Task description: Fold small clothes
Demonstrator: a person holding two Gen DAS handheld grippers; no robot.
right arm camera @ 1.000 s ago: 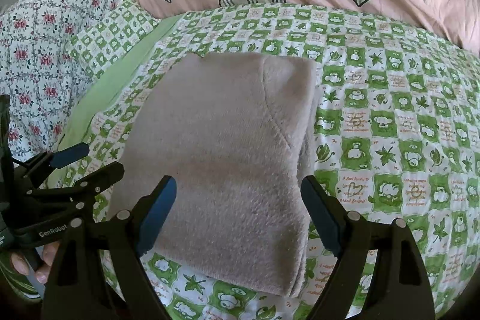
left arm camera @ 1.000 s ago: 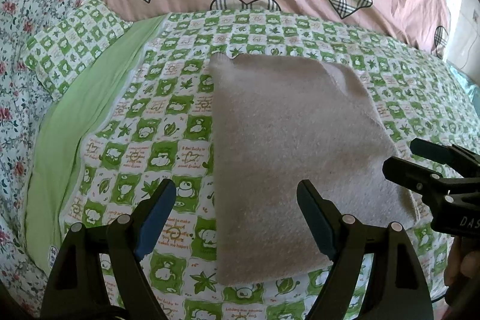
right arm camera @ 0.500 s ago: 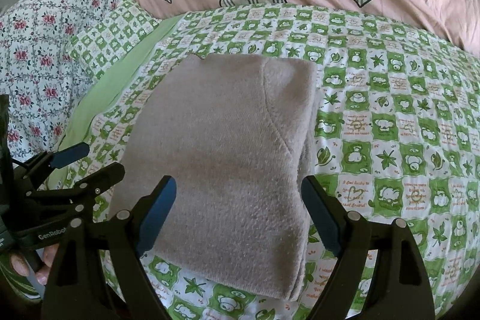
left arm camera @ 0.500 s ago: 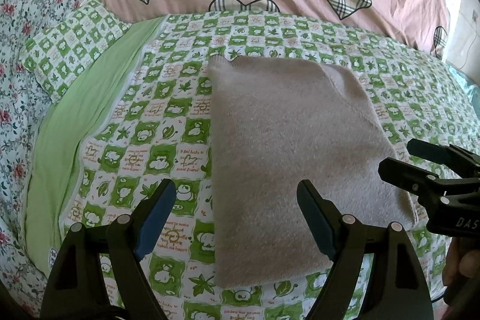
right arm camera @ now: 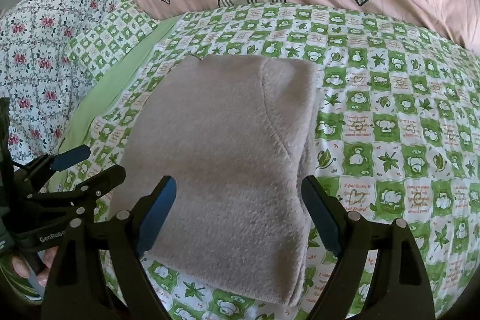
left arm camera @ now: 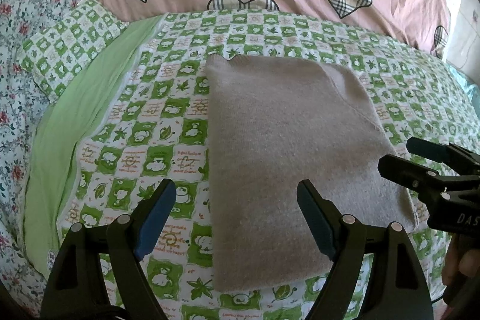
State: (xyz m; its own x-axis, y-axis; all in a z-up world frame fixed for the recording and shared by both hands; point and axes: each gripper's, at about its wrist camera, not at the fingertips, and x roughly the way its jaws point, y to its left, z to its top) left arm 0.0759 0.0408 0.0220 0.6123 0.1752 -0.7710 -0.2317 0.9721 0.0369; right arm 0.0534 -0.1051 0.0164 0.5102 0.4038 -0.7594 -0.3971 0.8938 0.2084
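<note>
Both tongs, left (left arm camera: 237, 218) and right (right arm camera: 240, 215), hang released and empty as half a second ago, while the folded beige garment (right arm camera: 228, 164) lies unmoved on the bed (right arm camera: 390, 116), so folding looks finished.

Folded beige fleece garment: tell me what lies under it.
The folded beige fleece garment rests on the green-and-white checked bedsheet, which shows on every side. Anything directly beneath is covered.
</note>
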